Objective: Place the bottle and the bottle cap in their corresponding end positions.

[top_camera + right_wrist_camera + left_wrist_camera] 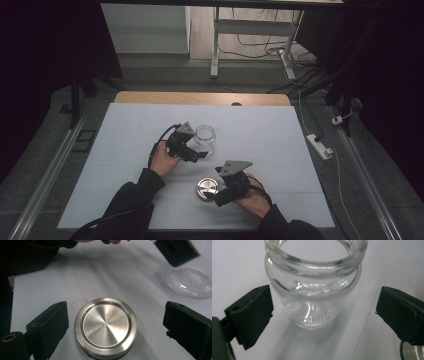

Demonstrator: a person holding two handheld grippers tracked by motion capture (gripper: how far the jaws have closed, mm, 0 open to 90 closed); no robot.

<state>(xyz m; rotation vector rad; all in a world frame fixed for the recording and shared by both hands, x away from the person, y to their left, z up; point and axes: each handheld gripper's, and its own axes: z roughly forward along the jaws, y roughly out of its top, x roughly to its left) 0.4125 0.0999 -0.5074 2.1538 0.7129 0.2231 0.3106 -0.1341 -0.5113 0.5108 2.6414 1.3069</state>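
A clear glass jar point(205, 139) stands upright and lidless on the white table cover point(135, 125). In the left gripper view the jar point(312, 290) sits between the jaws of my left gripper point(325, 307), which is open, with a gap on both sides. A round brushed-metal lid point(207, 188) lies flat nearer the front edge. In the right gripper view the lid point(105, 327) lies between the wide-apart jaws of my open right gripper point(117, 320), untouched. From above, the left gripper point(200, 154) is just left of the jar and the right gripper point(220, 197) just right of the lid.
The jar's base point(190, 282) appears at the upper right of the right gripper view. A wooden table edge point(200, 98) runs along the far side. On the floor to the right lie a power strip point(320, 146) and cables; a desk frame point(216, 45) stands beyond.
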